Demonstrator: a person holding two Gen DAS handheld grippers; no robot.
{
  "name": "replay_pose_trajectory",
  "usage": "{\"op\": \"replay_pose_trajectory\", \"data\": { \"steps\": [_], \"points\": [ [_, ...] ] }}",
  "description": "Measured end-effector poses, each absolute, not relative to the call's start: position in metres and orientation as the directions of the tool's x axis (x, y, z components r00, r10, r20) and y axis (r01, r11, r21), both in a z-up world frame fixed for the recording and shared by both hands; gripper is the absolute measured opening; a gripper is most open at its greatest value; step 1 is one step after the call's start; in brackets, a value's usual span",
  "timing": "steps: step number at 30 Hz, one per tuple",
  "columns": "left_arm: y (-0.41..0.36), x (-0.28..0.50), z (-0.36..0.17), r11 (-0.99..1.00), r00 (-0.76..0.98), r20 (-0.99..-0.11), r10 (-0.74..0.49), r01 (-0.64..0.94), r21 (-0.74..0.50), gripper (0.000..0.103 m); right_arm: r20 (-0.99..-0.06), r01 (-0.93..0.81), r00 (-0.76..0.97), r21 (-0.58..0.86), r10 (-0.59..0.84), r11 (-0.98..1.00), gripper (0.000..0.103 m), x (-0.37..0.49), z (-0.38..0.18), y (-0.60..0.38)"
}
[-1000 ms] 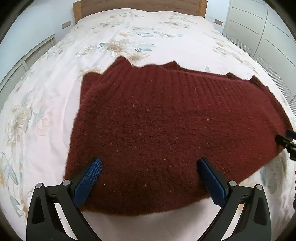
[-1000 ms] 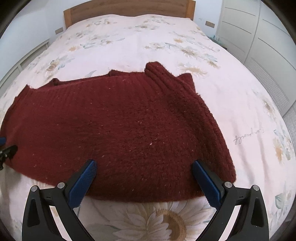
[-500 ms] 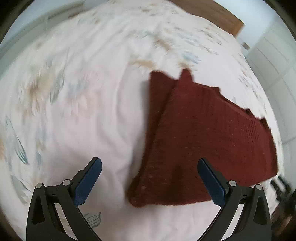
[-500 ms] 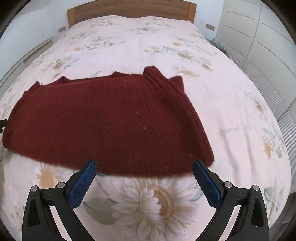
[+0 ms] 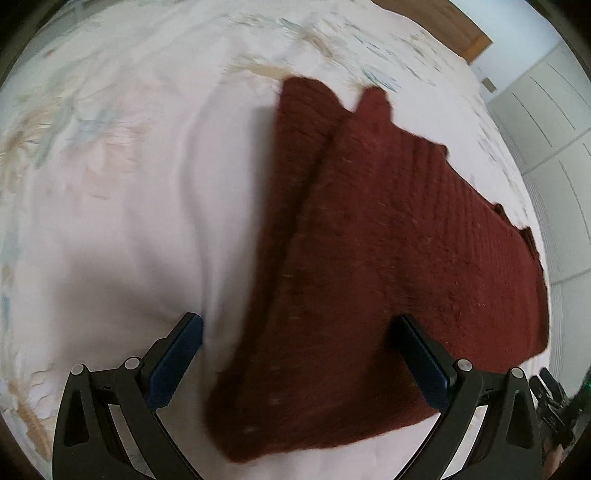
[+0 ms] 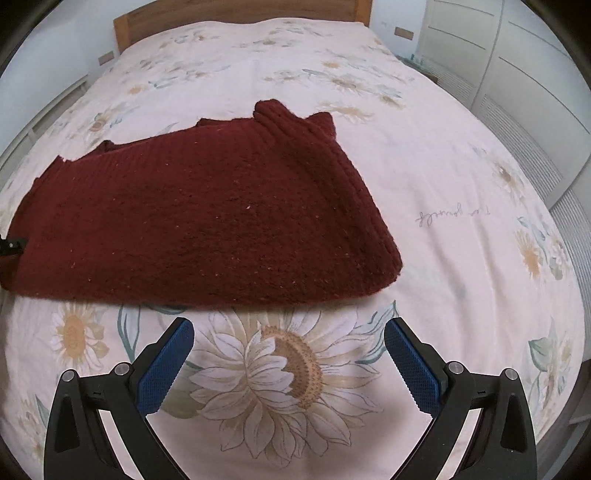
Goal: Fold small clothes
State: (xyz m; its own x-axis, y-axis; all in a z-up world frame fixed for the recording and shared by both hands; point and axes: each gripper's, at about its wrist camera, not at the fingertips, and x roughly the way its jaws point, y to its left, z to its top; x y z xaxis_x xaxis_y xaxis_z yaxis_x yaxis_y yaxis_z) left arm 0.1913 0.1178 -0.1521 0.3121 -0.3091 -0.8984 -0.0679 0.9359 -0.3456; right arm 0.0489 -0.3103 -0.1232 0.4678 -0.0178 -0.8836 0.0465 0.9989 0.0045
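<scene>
Dark red knitted sweater: folded, flat on the floral bedspread of the bed, mid-mattress. Left tongs: spread wide, gripping nothing, poised over the sweater's near left corner; view blurred. Right tongs: spread wide, gripping nothing, above a printed sunflower just short of the sweater's front edge. Wooden headboard beyond; white wardrobe at right.
</scene>
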Motion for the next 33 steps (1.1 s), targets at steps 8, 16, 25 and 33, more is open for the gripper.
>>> {"op": "replay_pose_trajectory", "data": {
  "steps": [8,16,25,33],
  "points": [
    [0.103,0.194,-0.143,0.901,0.273,-0.869,-0.413,-0.018,-0.434,0.034,-0.881,0.062,0.473,0.023,-0.009,0.998,0.103,0.049,-0.122,-0.318],
    [0.078,0.184,-0.094,0.907,0.317,-0.857,-0.407,0.032,-0.419,0.029,-0.864,0.096,0.504,0.057,0.001,0.994,0.103,0.048,-0.105,-0.337],
    [-0.005,0.196,-0.025,0.88,0.331,-0.816,-0.474,0.151,-0.45,0.028,-0.835,0.153,0.55,0.096,-0.004,0.984,0.103,0.046,-0.082,-0.375],
    [-0.126,0.216,-0.011,0.871,0.286,-0.831,-0.477,0.278,-0.404,0.027,-0.818,0.202,0.574,0.093,-0.041,0.975,0.103,0.039,-0.064,-0.415]
  ]
}}
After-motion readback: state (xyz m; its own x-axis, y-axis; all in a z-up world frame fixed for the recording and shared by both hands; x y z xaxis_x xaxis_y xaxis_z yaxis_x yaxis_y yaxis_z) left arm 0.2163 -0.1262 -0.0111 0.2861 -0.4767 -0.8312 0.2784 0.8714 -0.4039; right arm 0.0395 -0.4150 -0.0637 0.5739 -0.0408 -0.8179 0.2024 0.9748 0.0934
